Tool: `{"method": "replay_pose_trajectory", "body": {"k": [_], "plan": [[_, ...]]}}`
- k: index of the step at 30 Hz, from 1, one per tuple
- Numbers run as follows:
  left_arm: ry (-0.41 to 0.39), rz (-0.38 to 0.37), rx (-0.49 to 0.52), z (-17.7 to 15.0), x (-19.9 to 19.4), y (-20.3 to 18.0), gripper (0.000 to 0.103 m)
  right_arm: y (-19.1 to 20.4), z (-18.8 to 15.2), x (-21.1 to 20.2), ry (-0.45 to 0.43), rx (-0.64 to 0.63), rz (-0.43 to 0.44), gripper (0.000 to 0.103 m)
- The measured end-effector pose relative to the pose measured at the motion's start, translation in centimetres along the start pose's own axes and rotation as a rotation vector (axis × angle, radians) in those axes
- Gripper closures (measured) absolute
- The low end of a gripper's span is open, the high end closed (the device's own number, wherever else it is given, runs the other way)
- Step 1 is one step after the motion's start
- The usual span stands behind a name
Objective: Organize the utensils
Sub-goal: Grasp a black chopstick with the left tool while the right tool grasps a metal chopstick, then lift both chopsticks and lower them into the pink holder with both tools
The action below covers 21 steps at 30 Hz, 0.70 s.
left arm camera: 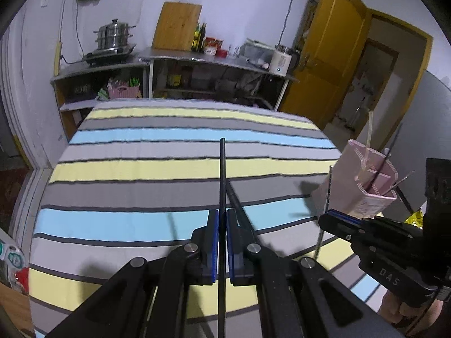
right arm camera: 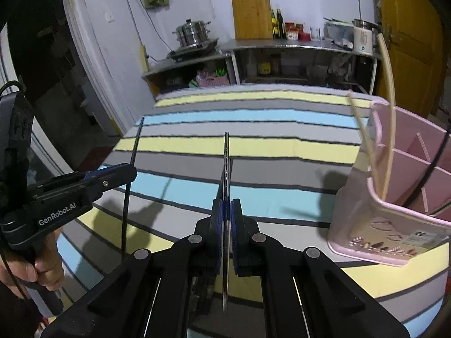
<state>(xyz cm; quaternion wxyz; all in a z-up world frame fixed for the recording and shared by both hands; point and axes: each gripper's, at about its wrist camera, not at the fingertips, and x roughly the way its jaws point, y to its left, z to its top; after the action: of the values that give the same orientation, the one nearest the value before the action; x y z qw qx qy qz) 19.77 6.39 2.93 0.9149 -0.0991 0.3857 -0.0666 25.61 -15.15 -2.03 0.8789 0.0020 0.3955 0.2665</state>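
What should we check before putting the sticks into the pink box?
1. Left tool shut on the black chopstick: ok.
2. Right tool shut on the metal chopstick: ok.
3. Pink holder upright on the striped cloth: ok.
4. Free compartment in the holder: ok, some look empty.
5. Pale chopsticks already leaning inside, may block the way: cannot tell.
6. Both sticks lifted clear of the cloth: ok.

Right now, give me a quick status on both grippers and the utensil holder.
Left hand-held gripper shut on black chopstick. Right hand-held gripper shut on metal utensil. Pink holder upright on striped table, nothing blocking.
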Motion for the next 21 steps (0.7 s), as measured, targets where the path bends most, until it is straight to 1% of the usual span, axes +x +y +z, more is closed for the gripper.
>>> {"method": "replay_pose_trajectory", "body": {"k": [5,10,17,21], "plan": [[-0.042,-0.030,0.004,0.7,-3.0,-0.8,0.098,0.1,0.1,-2.7,-0.045,0.010,0.007,0.098],[-0.071,-0.043,0.027,1.1,-5.3,-2.0,0.098,-0.2,0.1,-4.8,-0.082,0.022,0.010,0.098],[-0.099,-0.061,0.044,1.7,-7.3,-3.2,0.098,-0.7,0.2,-6.7,-0.119,0.042,0.013,0.098],[-0.100,-0.083,0.051,1.7,-8.0,-4.0,0.098,-1.0,0.1,-7.8,-0.138,0.053,0.011,0.098]]}}
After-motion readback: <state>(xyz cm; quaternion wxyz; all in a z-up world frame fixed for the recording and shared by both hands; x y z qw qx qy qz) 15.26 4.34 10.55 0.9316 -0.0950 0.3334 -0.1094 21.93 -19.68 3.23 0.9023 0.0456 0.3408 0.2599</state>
